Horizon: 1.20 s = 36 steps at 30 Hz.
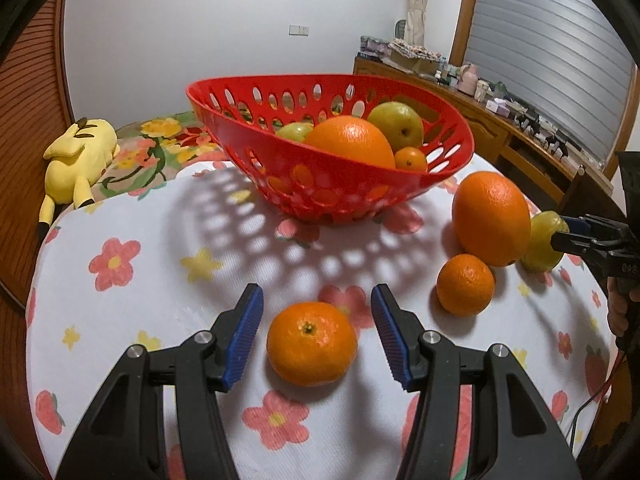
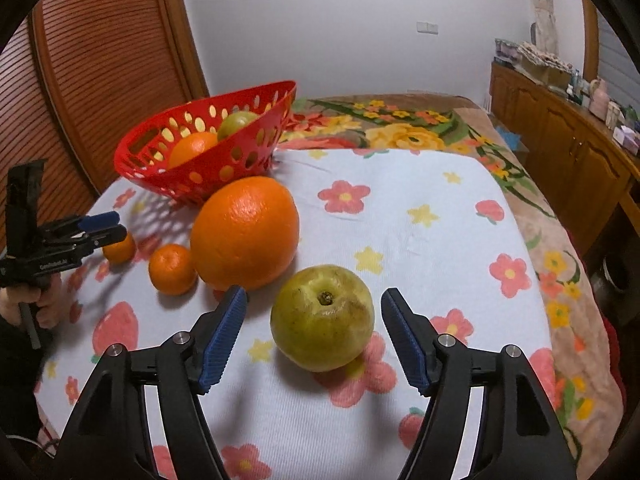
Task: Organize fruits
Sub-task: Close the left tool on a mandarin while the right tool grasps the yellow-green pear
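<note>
Your left claw gapes wide around a small mandarin on the flowered cloth — no contact. Your right claw is wide too, flanking the green pear. Red basket behind holds more fruit.

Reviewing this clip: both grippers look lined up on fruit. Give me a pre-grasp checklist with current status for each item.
1. Left gripper open around the mandarin: ok.
2. Right gripper open around the green apple: ok.
3. Pads touching fruit: not yet, gaps on both sides.
4. Large orange close to the right gripper's left finger: not ok, may get nudged.
5. Room left in the red basket: ok.
6. Basket stable: cannot tell, it sits tilted.
</note>
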Each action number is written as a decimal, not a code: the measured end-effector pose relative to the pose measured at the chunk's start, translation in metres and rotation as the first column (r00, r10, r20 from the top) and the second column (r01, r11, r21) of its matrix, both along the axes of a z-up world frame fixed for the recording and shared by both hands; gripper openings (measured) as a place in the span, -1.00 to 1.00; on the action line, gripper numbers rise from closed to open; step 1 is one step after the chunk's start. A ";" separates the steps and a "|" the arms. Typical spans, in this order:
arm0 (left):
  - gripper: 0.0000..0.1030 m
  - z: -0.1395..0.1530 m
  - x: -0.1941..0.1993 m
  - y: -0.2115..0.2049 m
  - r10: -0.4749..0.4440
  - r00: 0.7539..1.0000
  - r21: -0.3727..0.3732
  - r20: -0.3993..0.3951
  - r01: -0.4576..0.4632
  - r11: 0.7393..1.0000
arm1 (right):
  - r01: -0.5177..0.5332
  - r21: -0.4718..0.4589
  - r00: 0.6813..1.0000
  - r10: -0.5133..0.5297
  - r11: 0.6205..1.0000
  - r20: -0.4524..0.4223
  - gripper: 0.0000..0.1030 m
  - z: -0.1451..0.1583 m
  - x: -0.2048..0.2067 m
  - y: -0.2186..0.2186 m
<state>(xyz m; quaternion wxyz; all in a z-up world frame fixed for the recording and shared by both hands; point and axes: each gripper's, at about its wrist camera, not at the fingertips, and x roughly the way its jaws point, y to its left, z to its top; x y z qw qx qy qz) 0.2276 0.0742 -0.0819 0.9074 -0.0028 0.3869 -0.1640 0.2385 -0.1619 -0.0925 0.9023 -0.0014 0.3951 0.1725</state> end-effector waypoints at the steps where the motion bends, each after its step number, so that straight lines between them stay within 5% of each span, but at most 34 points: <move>1: 0.09 -0.002 0.000 0.000 0.000 1.000 0.004 -0.006 0.000 1.000 | 0.001 0.000 1.000 -0.001 1.000 -0.004 0.40 -0.002 0.001 0.000; 25: 0.10 -0.014 0.002 -0.007 -0.013 0.999 0.039 -0.046 0.015 0.999 | -0.058 -0.021 0.996 0.056 0.998 -0.068 0.40 -0.023 0.012 0.006; 36: 0.10 -0.018 0.008 0.003 0.002 0.997 0.005 -0.075 -0.001 1.000 | -0.088 -0.017 0.995 0.087 0.996 -0.055 0.20 -0.024 0.013 0.000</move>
